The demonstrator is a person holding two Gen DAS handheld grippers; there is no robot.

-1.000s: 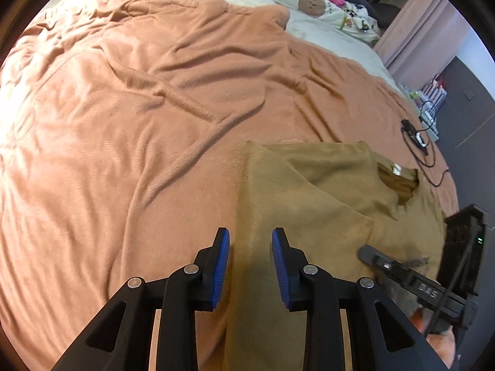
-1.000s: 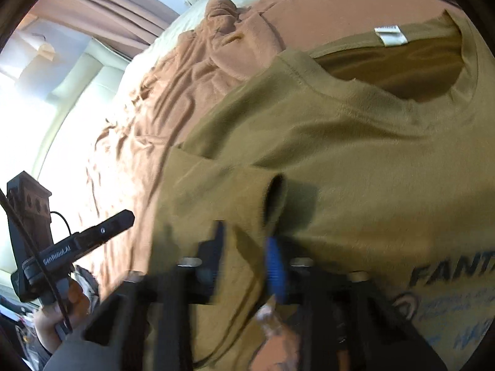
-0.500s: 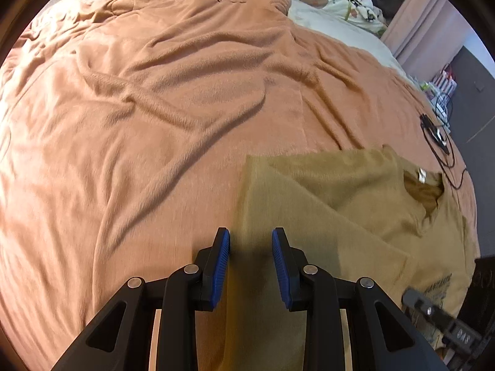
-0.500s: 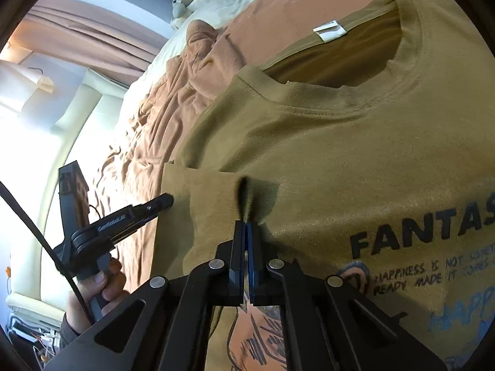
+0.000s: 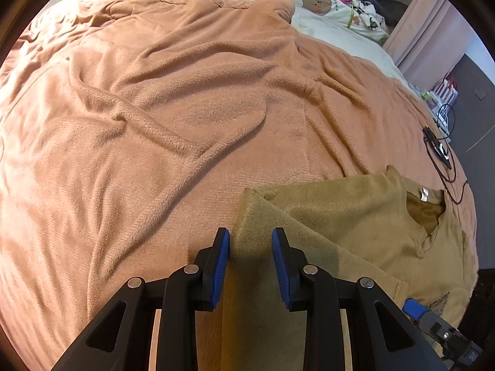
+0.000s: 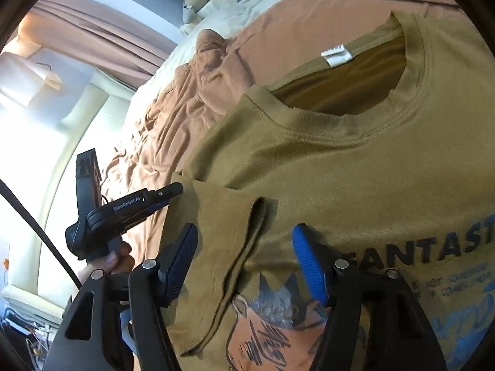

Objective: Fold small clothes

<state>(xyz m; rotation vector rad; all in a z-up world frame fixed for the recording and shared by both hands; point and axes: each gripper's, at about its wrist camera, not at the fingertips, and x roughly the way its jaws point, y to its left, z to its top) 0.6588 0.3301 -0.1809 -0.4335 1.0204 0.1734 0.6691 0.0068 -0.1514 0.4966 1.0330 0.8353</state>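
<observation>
Two hand-held grippers, left (image 5: 250,249) and right (image 6: 246,262), agape, empty, low over T-shirt (image 6: 355,170).

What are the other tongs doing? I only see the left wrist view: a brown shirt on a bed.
Observer: The right tongs are open, with one finger on each side of the hem of a sleeve that is folded over the shirt front.
Visitor: Does the shirt have a picture?
Observer: Yes. There is a cat drawing below a printed word that starts "FANTAST"; the rest runs out of frame.
</observation>
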